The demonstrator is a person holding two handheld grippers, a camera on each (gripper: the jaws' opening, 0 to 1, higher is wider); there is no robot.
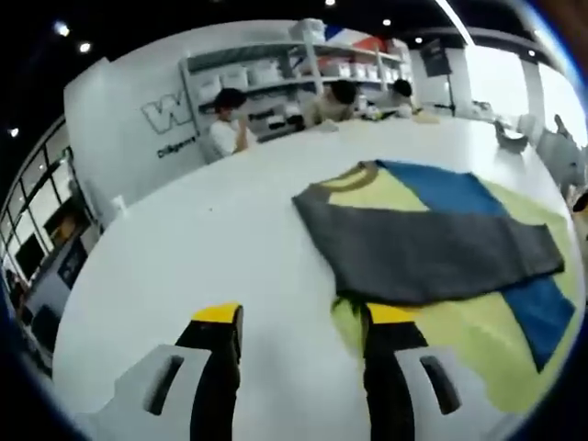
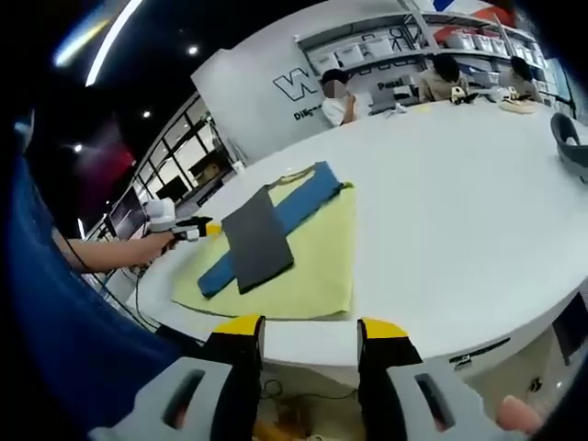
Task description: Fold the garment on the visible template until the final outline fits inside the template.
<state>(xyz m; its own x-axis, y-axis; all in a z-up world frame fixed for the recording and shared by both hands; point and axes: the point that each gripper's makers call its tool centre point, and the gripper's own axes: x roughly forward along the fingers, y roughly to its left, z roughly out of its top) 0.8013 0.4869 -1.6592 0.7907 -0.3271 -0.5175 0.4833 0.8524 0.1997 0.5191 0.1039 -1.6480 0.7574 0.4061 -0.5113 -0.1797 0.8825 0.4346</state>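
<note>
One fold looks done: ahead of both sets of jaws, on the white table (image 2: 478,184), the garment (image 1: 432,248) lies on the yellow template (image 2: 312,257), its blue part spilling past the edge. Left gripper (image 1: 303,317) and right gripper (image 2: 310,323) hang with jaws apart, empty, so more folds remain.

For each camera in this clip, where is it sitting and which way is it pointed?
Left gripper view: rides the left tool, low over the white table, facing the garment; its own open jaws show.
Right gripper view: rides the right tool, off the table's near edge, looking across it at the garment; its open jaws, a blue sleeve, a forearm and the left tool show.
Shared: table, garment, seated people, shelves.
</note>
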